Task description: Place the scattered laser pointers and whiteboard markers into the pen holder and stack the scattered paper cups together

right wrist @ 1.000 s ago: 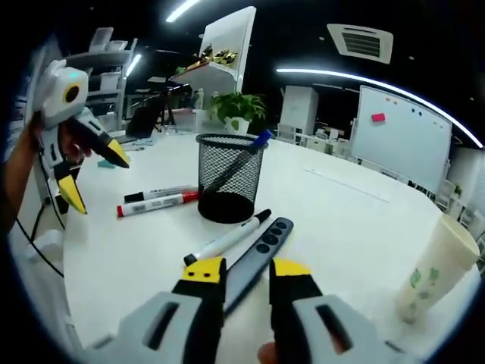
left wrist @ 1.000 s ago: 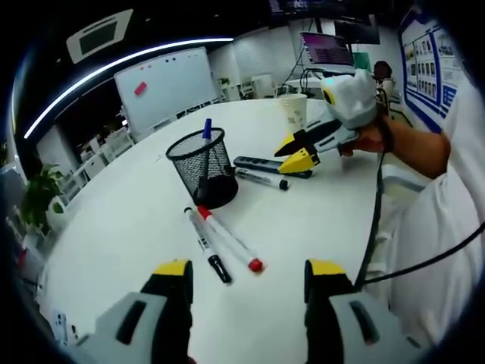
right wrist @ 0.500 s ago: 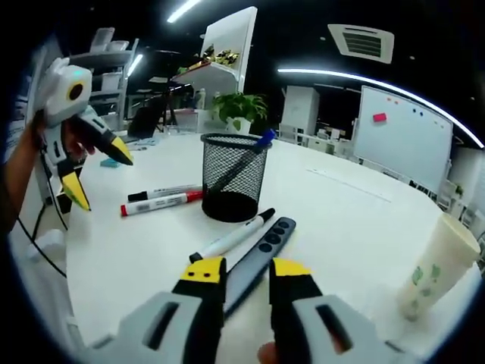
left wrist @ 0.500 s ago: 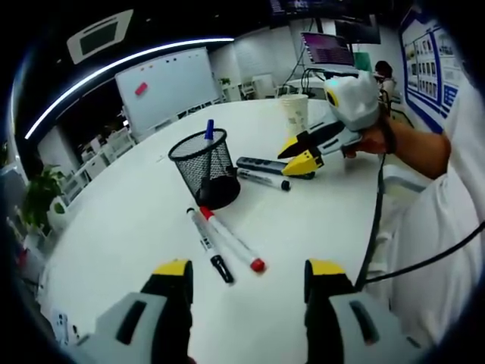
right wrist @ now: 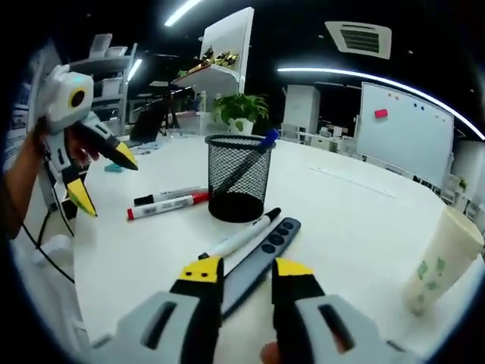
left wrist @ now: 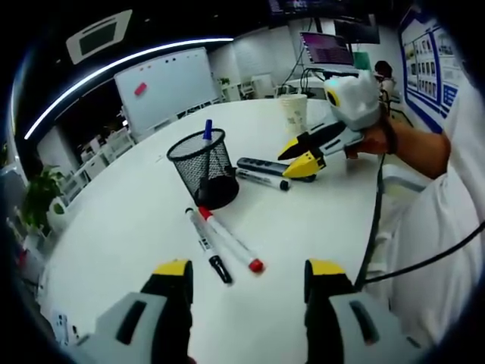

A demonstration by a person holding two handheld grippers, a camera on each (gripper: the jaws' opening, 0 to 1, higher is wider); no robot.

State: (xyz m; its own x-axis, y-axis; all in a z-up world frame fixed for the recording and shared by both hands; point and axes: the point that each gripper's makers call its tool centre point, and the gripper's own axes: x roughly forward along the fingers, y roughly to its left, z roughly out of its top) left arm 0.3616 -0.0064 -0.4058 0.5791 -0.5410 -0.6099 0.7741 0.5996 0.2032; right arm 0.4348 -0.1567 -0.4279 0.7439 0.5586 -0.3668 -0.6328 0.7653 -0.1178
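Four loose pieces lie mid-bench beside the mesh pen holder (left wrist: 203,171): laser pointer (right wrist: 260,255), black-capped marker (right wrist: 241,233), red-capped marker (left wrist: 229,240), another black marker (left wrist: 206,246). Nothing has moved lately; right gripper (right wrist: 248,274) hovers over the pointer, left gripper (left wrist: 248,271) open, empty.

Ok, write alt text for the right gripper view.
The open right gripper hovers over a grey laser pointer and a black-capped marker on a white table. Behind them stands a mesh pen holder, with a paper cup to the right.
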